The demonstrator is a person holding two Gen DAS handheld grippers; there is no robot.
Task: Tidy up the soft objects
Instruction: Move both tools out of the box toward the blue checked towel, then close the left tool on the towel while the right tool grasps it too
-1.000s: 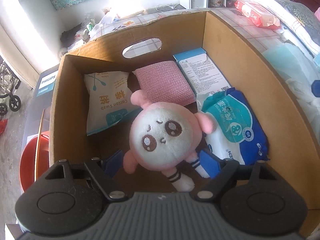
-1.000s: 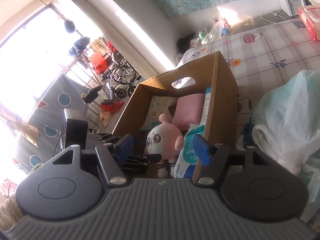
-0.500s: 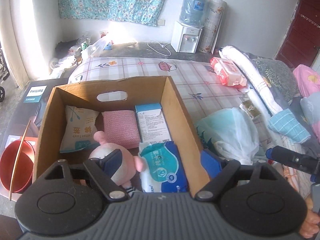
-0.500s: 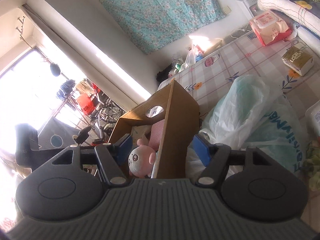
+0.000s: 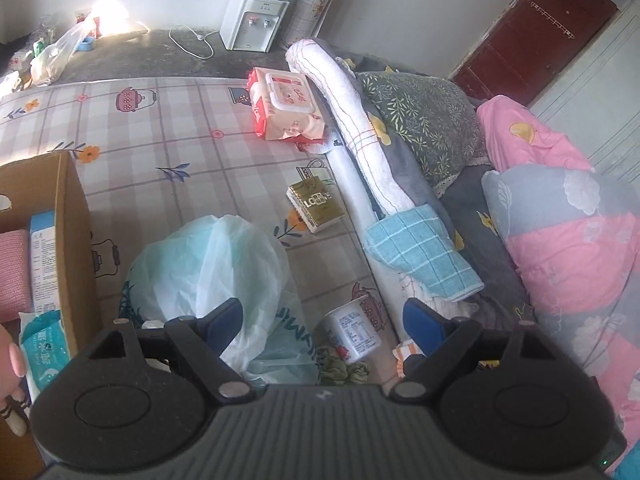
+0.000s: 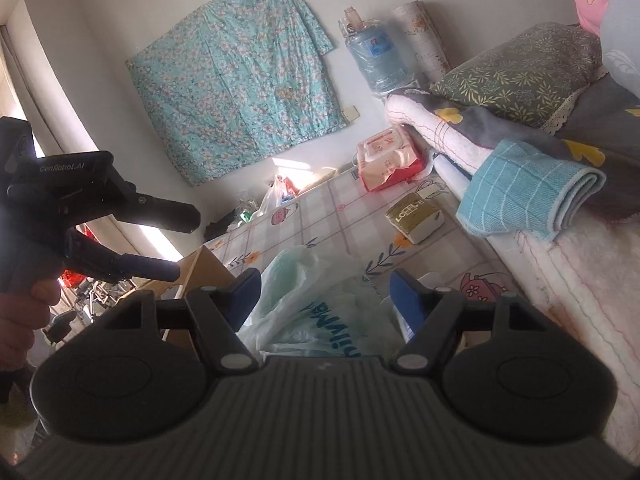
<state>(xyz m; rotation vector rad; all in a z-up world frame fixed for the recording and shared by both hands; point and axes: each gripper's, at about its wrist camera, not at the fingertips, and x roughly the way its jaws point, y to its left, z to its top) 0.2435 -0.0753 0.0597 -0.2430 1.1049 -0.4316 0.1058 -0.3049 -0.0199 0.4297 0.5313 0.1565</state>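
My left gripper (image 5: 324, 320) is open and empty above the checked bed sheet. It hovers over a pale green plastic bag (image 5: 208, 272) and a small white pack (image 5: 352, 336). At the left edge stands the cardboard box (image 5: 68, 240), with the pink plush (image 5: 12, 356), a pink cloth (image 5: 14, 272) and a blue wipes pack (image 5: 40, 340) inside. My right gripper (image 6: 324, 294) is opening, nothing pressed between its fingers, and the plastic bag (image 6: 316, 300) lies just beyond them. A folded blue checked towel (image 6: 528, 188) rests on the bedding to the right. The left gripper (image 6: 182, 244) shows at the left.
A red wipes pack (image 5: 284, 108) and a gold box (image 5: 316, 204) lie on the sheet. Rolled white bedding (image 5: 352, 120), a green leaf pillow (image 5: 424, 120) and a pink quilt (image 5: 560, 240) line the right side. A water dispenser (image 5: 252, 20) stands at the far wall.
Both grippers swung right, away from the box and plush toward the plastic bag and bedding. The left gripper left the plush in the box. The right jaws widened a little.
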